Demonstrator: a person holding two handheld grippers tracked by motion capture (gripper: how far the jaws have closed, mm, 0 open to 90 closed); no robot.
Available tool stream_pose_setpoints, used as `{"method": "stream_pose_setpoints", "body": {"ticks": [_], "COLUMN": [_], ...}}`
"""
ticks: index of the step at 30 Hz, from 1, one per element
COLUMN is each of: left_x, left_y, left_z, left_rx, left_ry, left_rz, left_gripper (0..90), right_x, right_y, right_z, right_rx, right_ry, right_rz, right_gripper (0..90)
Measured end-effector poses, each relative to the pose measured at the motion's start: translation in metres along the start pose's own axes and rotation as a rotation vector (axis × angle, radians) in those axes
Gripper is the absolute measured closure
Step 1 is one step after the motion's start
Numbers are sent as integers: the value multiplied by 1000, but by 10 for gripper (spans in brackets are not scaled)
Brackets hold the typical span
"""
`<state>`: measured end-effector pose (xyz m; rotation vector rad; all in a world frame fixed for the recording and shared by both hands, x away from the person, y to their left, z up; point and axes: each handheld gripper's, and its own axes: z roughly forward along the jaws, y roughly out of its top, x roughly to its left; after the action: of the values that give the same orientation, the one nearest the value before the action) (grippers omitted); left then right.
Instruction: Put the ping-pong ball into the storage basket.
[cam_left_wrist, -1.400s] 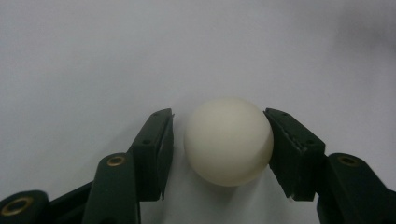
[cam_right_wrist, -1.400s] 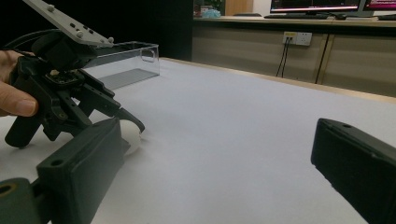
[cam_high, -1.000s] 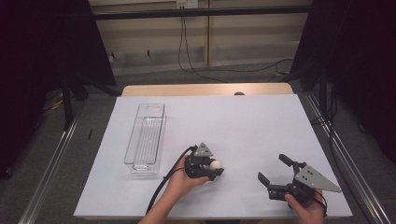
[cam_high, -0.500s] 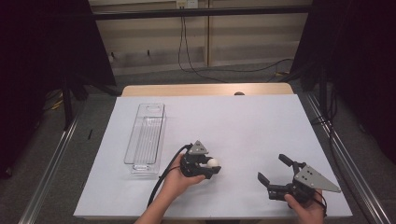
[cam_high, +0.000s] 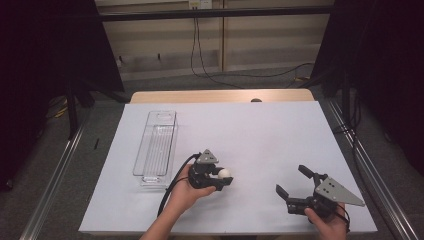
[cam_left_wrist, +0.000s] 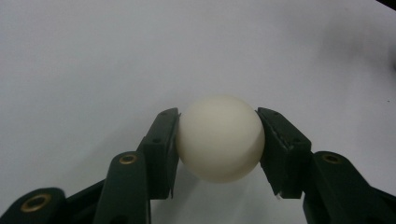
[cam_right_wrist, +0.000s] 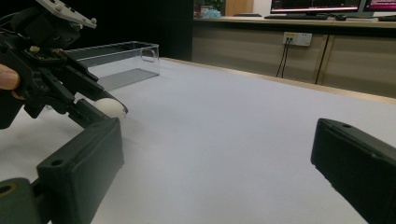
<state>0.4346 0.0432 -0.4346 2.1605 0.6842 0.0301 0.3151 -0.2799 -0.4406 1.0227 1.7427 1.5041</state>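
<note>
A small white ball (cam_high: 225, 173) sits between the jaws of my left gripper (cam_high: 224, 178), just over the white table near its front middle. In the left gripper view the ball (cam_left_wrist: 219, 138) is pinched on both sides by the black pads (cam_left_wrist: 164, 149), so the left gripper (cam_left_wrist: 218, 147) is shut on it. My right gripper (cam_high: 293, 180) rests near the table's front right, jaws spread wide with nothing between them. From the right gripper view I see its open gripper (cam_right_wrist: 219, 158), and off to the left the ball (cam_right_wrist: 110, 108) in the other gripper.
A clear plastic rectangular bin (cam_high: 156, 145) lies lengthwise on the left half of the white table (cam_high: 260, 130), just left of my left hand. A cable (cam_high: 172, 186) trails from the left gripper. Dark frames and floor surround the table.
My left hand with the ball has shifted slightly toward the left and a little away from the front edge. The right gripper has stayed put, still open.
</note>
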Motion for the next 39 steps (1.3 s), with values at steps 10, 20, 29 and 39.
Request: {"method": "stream_pose_setpoints", "body": {"ticks": [10, 20, 29, 39], "left_x": [5, 6, 10, 14], "left_y": [1, 2, 3, 3], "left_z": [-6, -10, -15, -21], "left_rx": [-10, -21, -26, -50], "left_ry": [4, 11, 4, 17], "left_rz": [-21, -34, -49, -67], "left_gripper": [512, 512, 512, 512], "right_x": [0, 0, 0, 0], "right_y": [0, 0, 0, 0], "right_z": [0, 0, 0, 0], "right_rx": [0, -2, -5, -5], "right_ry": [0, 0, -5, -5], "right_rz": [-2, -2, 2, 1], "right_gripper": [22, 22, 22, 22]}}
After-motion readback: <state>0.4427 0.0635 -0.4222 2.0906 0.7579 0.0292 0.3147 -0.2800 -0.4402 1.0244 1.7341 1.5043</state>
